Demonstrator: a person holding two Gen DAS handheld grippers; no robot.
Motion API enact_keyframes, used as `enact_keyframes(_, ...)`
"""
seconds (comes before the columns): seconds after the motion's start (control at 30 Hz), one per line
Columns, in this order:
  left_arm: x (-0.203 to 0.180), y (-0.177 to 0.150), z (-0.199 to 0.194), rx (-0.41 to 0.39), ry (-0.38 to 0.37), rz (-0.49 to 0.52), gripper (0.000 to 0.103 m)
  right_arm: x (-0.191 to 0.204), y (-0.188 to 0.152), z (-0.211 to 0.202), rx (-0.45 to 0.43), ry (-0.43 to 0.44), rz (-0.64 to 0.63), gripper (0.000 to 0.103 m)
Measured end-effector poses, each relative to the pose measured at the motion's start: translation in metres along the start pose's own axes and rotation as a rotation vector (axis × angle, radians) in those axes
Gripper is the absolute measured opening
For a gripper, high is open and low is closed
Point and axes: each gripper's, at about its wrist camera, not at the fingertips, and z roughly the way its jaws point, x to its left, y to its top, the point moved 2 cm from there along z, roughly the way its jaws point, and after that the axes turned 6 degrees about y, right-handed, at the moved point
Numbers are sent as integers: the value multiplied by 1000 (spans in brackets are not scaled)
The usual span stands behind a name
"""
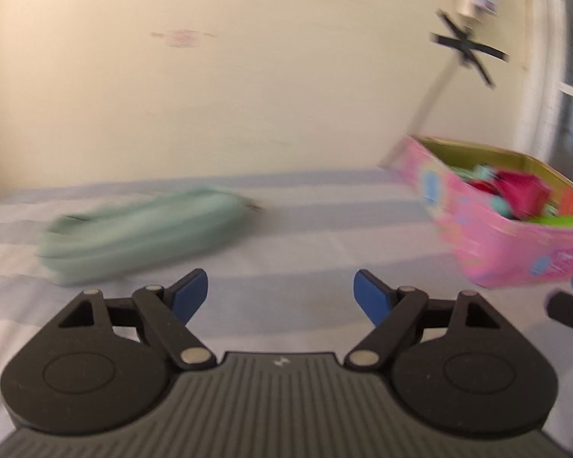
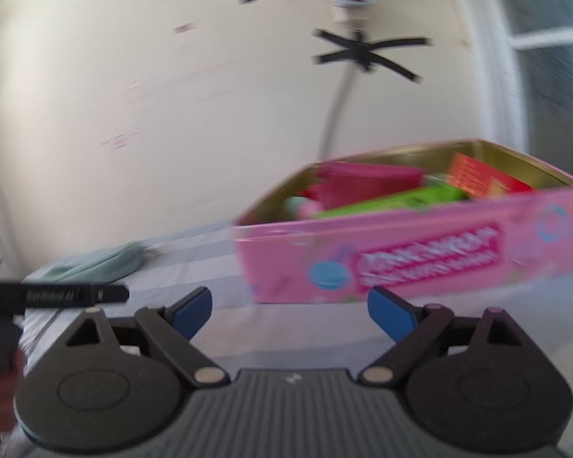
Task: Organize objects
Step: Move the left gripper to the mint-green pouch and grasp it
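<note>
On the striped cloth [image 1: 286, 229], mint pouch [image 1: 141, 225] lies lengthwise, zipper pull rightward; both grippers' fingers spread, empty.

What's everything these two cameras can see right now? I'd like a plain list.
pouch: one, mint green, zipped, lying on the bed left of the tin
tin box: one, pink outside, gold inside, open, on the bed at right
items in tin: several, red, green, orange, too blurred to count
bedsheet: one, pale blue and white stripes, under everything
wall: cream, behind the bed
black tape cross: one, on the wall above the tin
left tool: open, empty, blue pads
right tool: open, empty, blue pads
</note>
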Motion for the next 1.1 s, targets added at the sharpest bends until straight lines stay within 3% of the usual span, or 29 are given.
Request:
enact_keyframes(0.23, 73, -2, 18, -15, 175, -135, 85, 63, 6, 35, 71, 127, -149, 93)
enact_keyframes(0.37, 96, -9, 28, 24, 175, -242, 85, 94, 8, 60, 113, 174, -218, 93)
enact_keyframes(0.57, 103, -7, 25, 14, 175, -278, 85, 120, 9, 99, 161, 200, -197, 93)
enact_keyframes(0.7, 103, -7, 26, 25, 163, -282, 85, 119, -1, 116, 223, 204, -134, 91)
enact_keyframes(0.9, 104, -8, 23, 18, 162, -282, 85, 102, 2, 114, 194, 213, -16, 94)
enact_keyframes(1.0, 114, -5, 22, 18, 153, -317, 85, 106, 2, 116, 212, 222, -39, 94)
enact_keyframes(1.1, 136, 4, 22, 4, 193, -370, 85, 110, 6, 125, 239, 244, -65, 93)
